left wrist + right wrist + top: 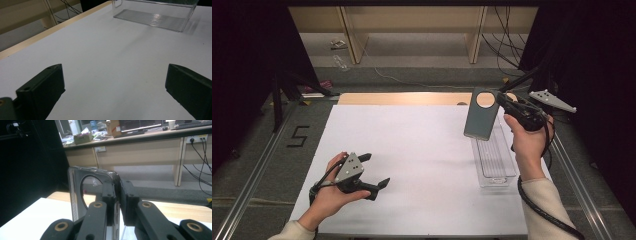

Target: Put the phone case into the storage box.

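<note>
A grey phone case (482,116) with a round camera cut-out is hanging upright in the air just above the far end of the clear plastic tray (495,159); the right tongs (503,101) are clenching its upper edge, the person's right hand (528,141) rising beside the tray; well to the tray's left, the left tongs (376,170) are resting released and empty over the white tabletop (422,150); the left hand (332,192) is gripping their handle.
</note>
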The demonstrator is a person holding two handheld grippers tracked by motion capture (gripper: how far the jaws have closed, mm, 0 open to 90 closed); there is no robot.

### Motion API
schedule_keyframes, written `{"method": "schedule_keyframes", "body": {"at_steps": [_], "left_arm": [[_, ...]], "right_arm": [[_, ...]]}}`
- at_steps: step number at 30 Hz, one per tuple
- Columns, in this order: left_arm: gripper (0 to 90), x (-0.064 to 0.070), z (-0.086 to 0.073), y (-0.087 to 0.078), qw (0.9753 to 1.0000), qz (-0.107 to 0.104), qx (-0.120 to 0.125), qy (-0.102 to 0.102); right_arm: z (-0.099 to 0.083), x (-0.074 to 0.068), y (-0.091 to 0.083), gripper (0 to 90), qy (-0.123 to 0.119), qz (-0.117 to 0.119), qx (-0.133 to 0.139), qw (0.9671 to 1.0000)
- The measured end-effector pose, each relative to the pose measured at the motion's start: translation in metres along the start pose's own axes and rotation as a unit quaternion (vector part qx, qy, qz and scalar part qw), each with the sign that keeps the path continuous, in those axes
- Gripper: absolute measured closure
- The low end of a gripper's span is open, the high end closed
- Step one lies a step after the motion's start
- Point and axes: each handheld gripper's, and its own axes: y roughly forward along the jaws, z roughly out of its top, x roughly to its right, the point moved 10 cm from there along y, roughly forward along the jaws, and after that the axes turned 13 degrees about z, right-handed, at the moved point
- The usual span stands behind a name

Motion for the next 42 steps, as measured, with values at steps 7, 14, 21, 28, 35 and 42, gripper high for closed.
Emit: {"method": "schedule_keyframes", "body": {"at_steps": [7, 14, 21, 28, 35, 42], "left_arm": [[1.8, 0.0, 0.0, 0.0, 1.0, 0.0, 0.0, 0.0], [1.9, 0.0, 0.0, 0.0, 1.0, 0.0, 0.001, -0.001], [1.9, 0.0, 0.0, 0.0, 1.0, 0.0, 0.001, -0.001], [2.0, 0.0, 0.001, 0.0, 1.0, -0.001, 0.001, -0.002], [2.0, 0.0, 0.001, 0.0, 1.0, -0.001, 0.001, -0.003], [2.0, 0.001, 0.0, 0.0, 1.0, -0.002, 0.001, -0.003]], "right_arm": [[0.002, 0.003, -0.002, 83.3, -0.004, -0.005, 0.004, 1.0], [0.003, 0.006, -0.005, 83.3, -0.002, -0.01, 0.009, 0.9999], [0.004, 0.007, -0.005, 83.4, -0.001, -0.011, 0.011, 0.9999], [0.005, 0.009, -0.007, 83.3, -0.002, -0.014, 0.013, 0.9998], [0.005, 0.01, -0.007, 83.3, -0.002, -0.016, 0.013, 0.9998], [0.005, 0.012, -0.008, 83.3, -0.002, -0.019, 0.014, 0.9997]]}}
